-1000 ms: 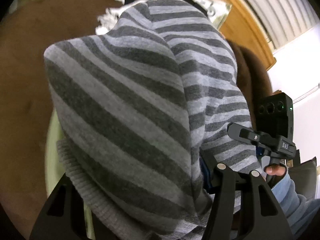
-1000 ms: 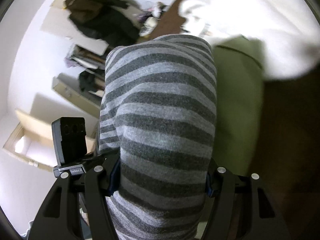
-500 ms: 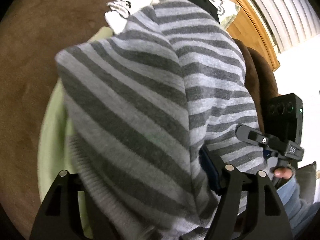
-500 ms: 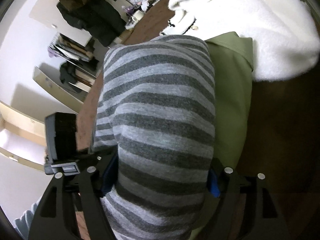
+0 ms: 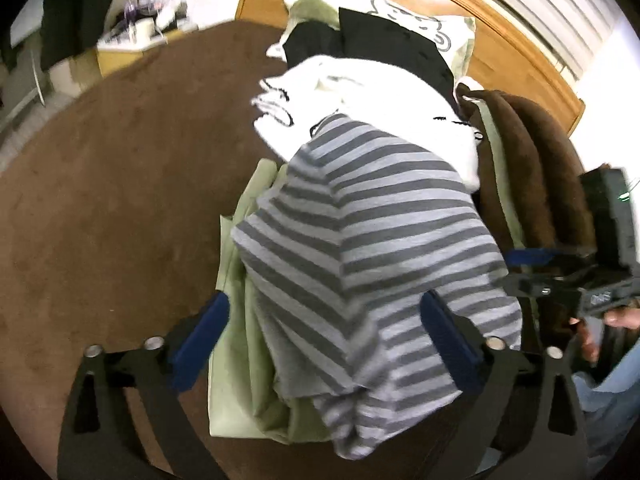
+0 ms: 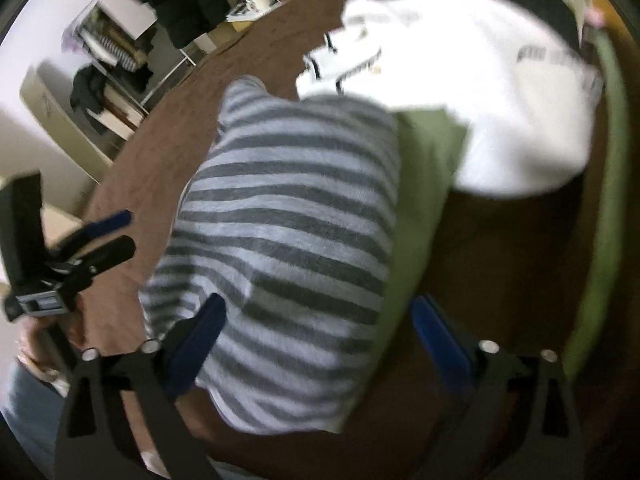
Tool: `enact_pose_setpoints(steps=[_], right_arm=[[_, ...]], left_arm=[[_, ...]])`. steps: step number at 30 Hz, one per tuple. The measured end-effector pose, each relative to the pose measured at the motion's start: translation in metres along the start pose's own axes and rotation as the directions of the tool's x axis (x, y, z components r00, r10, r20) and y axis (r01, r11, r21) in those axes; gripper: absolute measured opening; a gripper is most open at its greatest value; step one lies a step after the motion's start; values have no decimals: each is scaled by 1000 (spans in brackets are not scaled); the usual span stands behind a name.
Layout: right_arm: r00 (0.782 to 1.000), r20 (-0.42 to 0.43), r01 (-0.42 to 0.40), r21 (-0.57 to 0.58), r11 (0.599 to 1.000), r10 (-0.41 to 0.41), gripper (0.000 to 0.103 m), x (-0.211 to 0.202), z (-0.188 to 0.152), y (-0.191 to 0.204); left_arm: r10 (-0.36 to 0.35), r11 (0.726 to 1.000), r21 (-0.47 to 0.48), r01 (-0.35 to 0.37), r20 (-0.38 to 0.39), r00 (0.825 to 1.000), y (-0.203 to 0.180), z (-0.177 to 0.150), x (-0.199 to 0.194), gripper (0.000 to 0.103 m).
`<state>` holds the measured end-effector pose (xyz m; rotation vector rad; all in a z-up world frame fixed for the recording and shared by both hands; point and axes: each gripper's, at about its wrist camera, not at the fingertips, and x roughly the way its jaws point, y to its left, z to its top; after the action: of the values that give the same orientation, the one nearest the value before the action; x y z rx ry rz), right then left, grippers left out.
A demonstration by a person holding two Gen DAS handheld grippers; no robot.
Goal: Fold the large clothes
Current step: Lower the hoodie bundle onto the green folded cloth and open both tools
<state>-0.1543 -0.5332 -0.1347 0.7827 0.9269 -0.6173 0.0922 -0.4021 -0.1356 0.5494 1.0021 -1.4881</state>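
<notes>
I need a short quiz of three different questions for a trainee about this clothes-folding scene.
1. True or false: the left claw is clamped on the striped sweater.
2. What lies directly under the striped sweater? A) green garment B) black garment C) pillow
3. Fill in: the white garment lies on the ____ blanket.

Key: 1 false, both claws are open, the right claw too; 2 A; 3 brown.

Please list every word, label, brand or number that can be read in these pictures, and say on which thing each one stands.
No text can be read with certainty.
Right gripper's body: a pale marking, too blurred to read.
White garment: dark printed marks, blurred, unreadable.
Pillow: a grey outline drawing, no legible letters.
Striped sweater: no text visible.
</notes>
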Motion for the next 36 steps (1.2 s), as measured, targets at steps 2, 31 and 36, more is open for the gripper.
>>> enact_pose_setpoints(steps=[2, 31, 36], right_arm=[[1000, 17, -16, -41, 999, 17, 94, -11, -4, 6], [997, 67, 48, -245, 968, -33, 94, 26, -60, 32], [997, 77, 45, -249, 967, -26, 94, 23, -58, 33]], left_arm=[[31, 999, 39, -31, 9, 999, -19, -4, -2, 95], [57, 974, -212, -84, -130, 990, 54, -53, 75, 97], [110, 979, -158, -131, -134, 985, 39, -42, 69, 97]])
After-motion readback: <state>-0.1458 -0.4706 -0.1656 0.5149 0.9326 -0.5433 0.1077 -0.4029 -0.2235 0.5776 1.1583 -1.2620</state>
